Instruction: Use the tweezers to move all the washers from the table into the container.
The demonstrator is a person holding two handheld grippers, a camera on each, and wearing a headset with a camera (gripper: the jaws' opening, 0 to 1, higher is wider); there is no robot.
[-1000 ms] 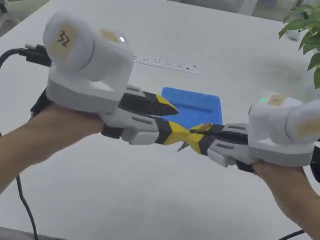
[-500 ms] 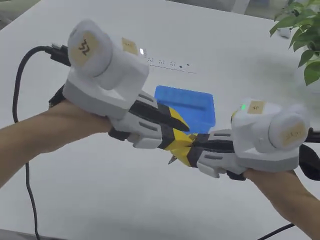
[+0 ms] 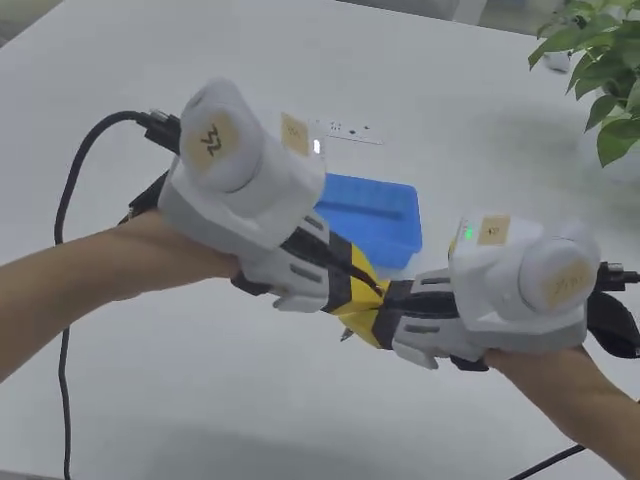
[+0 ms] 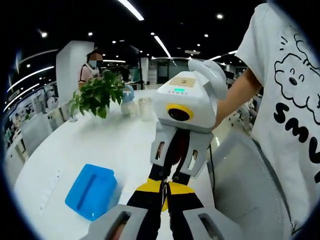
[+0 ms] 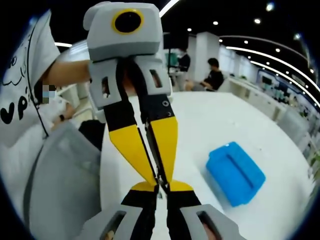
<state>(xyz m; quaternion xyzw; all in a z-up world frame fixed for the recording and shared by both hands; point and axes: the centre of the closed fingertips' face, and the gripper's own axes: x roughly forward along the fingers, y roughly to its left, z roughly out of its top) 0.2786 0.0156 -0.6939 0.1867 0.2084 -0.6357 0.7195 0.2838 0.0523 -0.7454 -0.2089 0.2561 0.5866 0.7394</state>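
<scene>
Both pairs of jaws are pinched in, tip to tip: the left gripper (image 4: pixel 167 192) and the right gripper (image 5: pixel 160 189) meet in mid-air over the table (image 3: pixel 450 100), with the thin dark tweezers (image 5: pixel 151 150) clamped between them. The blue container (image 3: pixel 370 215) sits just behind. A row of specks (image 3: pixel 345 130) farther back may be the washers, though they're too small to tell. If one gripper lets go before the other holds square, I'd expect the tweezers to twist or drop.

On the person's white T-shirt (image 4: pixel 292 125) in the left gripper view we read large black letters, "SMV", cut off at the edge. We see a zigzag mark on the left gripper's (image 3: pixel 372 308) round cap (image 3: pixel 212 140). The print on the right gripper's (image 4: pixel 166 186) tan label (image 4: pixel 181 86) is too small for us to read.
</scene>
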